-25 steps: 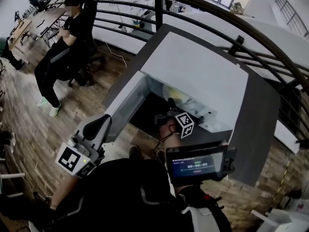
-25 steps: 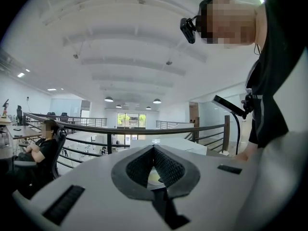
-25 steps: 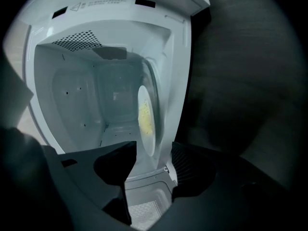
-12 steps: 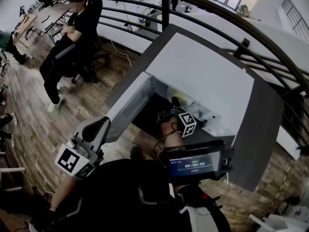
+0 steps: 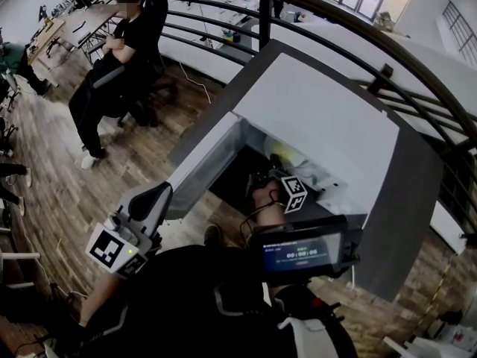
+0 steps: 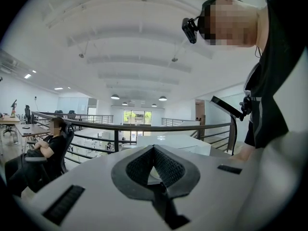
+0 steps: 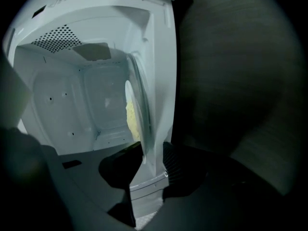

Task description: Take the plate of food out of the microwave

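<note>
The white microwave (image 5: 313,118) stands on a dark table (image 5: 406,200) with its door (image 5: 197,170) swung open to the left. Inside lies a white plate (image 7: 138,119) of yellow food (image 7: 130,118), seen edge-on in the right gripper view; the food (image 5: 282,155) also shows in the head view. My right gripper (image 7: 154,160) reaches into the opening (image 5: 262,179). Its jaws have just been closing and straddle the plate's near rim, with a gap still showing on one side. My left gripper (image 6: 154,150) is shut on nothing and held back at the lower left (image 5: 153,200).
A person sits on a chair (image 5: 119,58) at the back left on the wooden floor. A dark railing (image 5: 261,21) curves behind the microwave. A small screen (image 5: 302,250) rides on the right gripper's body.
The head view has drifted a little. Both grippers stay in about the same places, the right one still in the microwave's opening.
</note>
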The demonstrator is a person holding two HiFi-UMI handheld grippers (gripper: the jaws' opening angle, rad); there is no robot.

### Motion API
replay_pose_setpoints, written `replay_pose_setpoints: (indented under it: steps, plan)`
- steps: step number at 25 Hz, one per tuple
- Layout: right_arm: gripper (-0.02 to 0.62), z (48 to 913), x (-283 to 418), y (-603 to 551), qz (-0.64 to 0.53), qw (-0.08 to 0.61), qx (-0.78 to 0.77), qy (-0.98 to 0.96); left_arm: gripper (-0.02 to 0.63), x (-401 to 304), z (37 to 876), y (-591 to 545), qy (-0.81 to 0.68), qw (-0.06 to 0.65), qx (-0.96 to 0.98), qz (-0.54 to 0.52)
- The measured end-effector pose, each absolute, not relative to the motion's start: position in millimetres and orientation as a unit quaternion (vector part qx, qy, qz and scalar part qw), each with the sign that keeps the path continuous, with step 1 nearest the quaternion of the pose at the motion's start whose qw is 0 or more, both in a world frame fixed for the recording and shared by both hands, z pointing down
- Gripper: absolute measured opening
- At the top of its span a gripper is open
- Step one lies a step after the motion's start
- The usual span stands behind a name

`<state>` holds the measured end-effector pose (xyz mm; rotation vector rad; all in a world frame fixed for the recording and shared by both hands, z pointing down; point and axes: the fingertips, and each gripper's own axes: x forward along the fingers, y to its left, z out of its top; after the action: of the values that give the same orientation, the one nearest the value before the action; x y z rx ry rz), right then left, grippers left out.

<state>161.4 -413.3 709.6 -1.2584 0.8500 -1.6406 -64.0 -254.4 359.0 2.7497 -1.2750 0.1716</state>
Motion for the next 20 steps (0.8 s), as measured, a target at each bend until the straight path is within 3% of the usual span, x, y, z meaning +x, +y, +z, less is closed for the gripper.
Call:
replay_pose_setpoints:
  steps: [13, 20]
  plan:
    - [0.041, 701.0, 174.3, -404.1, -0.642, 0.456, -0.509, 0.348, 0.003, -65.9, 370.3, -255.1, -0.414, 0.063, 0.906, 0.063]
    - [0.023, 697.1, 180.0, -399.0, -0.632, 0.451, -0.514, 0.365, 0.003, -63.6, 371.8, -256.1, -0.409, 0.065, 0.908, 0.064]
